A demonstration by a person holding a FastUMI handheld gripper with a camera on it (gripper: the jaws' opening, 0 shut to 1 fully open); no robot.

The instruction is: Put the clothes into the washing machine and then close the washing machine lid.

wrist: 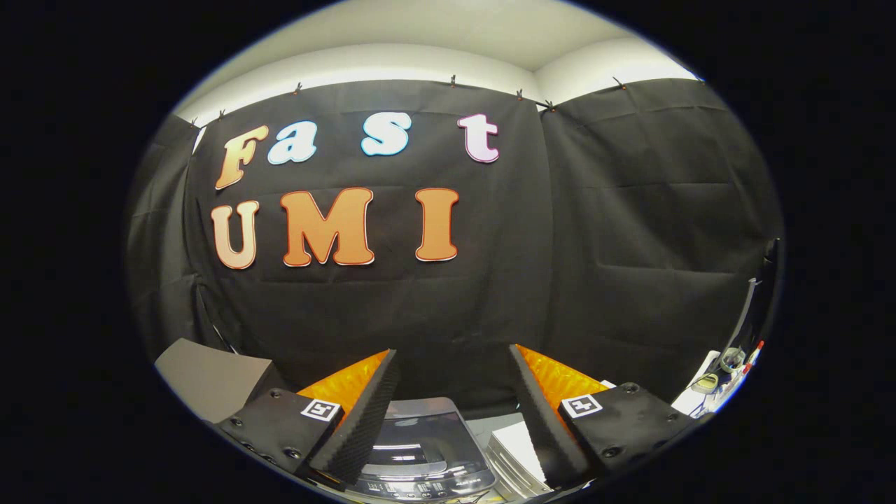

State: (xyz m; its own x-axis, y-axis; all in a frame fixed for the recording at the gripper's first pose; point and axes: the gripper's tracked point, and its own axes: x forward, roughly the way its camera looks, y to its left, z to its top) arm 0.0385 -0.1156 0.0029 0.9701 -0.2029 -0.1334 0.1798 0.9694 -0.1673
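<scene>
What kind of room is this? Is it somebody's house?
Probably not a house: it looks like a test booth. Black cloth walls are clipped up under a white ceiling, a small grey toy-like washing machine sits below, and the open tool hovers above it, holding nothing.

The hand-held gripper [453, 364] is held level, pointing forward. Its two fingers [364, 413] stand spread wide apart. Nothing sits between them, and neither pad touches anything.

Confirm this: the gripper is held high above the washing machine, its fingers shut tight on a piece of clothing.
Not quite. In the gripper view the gripper is above the washing machine, but its fingers stand open, wide apart, with nothing between them.
</scene>
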